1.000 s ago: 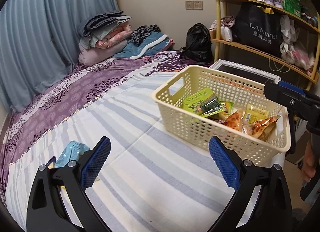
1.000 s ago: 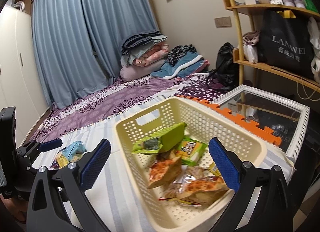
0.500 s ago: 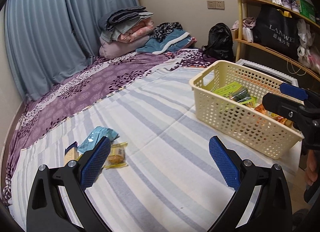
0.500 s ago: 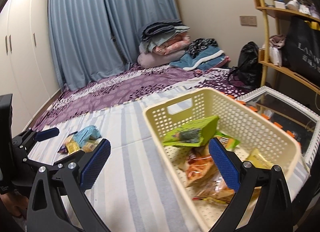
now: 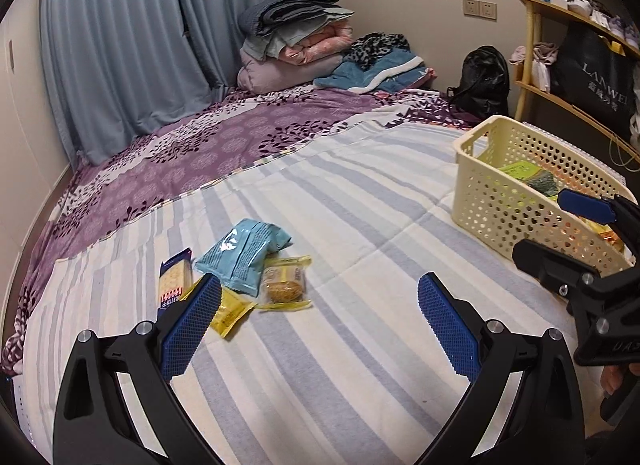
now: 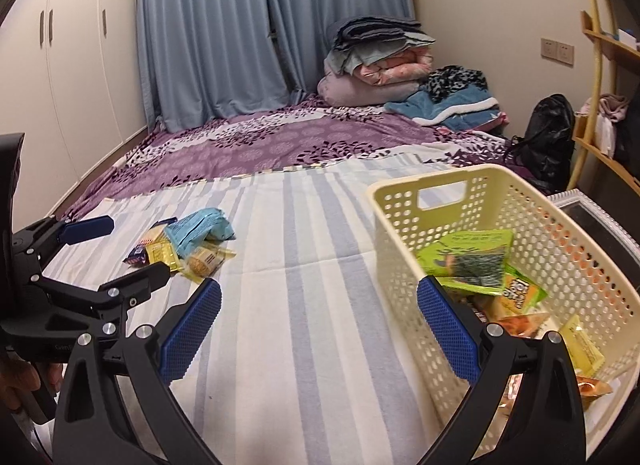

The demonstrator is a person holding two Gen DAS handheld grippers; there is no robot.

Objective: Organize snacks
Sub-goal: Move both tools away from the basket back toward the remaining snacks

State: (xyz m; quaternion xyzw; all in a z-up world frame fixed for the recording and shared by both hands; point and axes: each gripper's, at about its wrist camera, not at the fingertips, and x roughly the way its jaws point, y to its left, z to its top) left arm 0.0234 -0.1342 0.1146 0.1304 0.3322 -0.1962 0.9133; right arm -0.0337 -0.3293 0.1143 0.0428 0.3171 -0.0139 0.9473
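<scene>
A cream perforated basket (image 5: pixel 492 201) (image 6: pixel 404 225) stands on the striped sheet at the right and holds several snack packets, a green one (image 6: pixel 468 257) on top. A small pile of loose snacks lies on the sheet to the left: a light blue bag (image 5: pixel 244 253) (image 6: pixel 200 231), a clear-wrapped round cake (image 5: pixel 284 285), a yellow packet (image 5: pixel 230 313) and a cracker pack (image 5: pixel 174 283). My left gripper (image 5: pixel 320 325) is open and empty, just short of the pile. My right gripper (image 6: pixel 320 325) is open and empty beside the basket's near left corner.
The bed carries a purple floral cover (image 5: pixel 224 145) beyond the striped sheet, with folded bedding (image 5: pixel 296 45) at the far end. A black backpack (image 5: pixel 484 81) and a wooden shelf (image 5: pixel 568 65) with bags stand at the right. Curtains (image 6: pixel 224 33) and wardrobe doors (image 6: pixel 72 65) lie left.
Both grippers have swung left, away from the basket. The snack pile has come into full view ahead of my left gripper. Both stay open and empty.
</scene>
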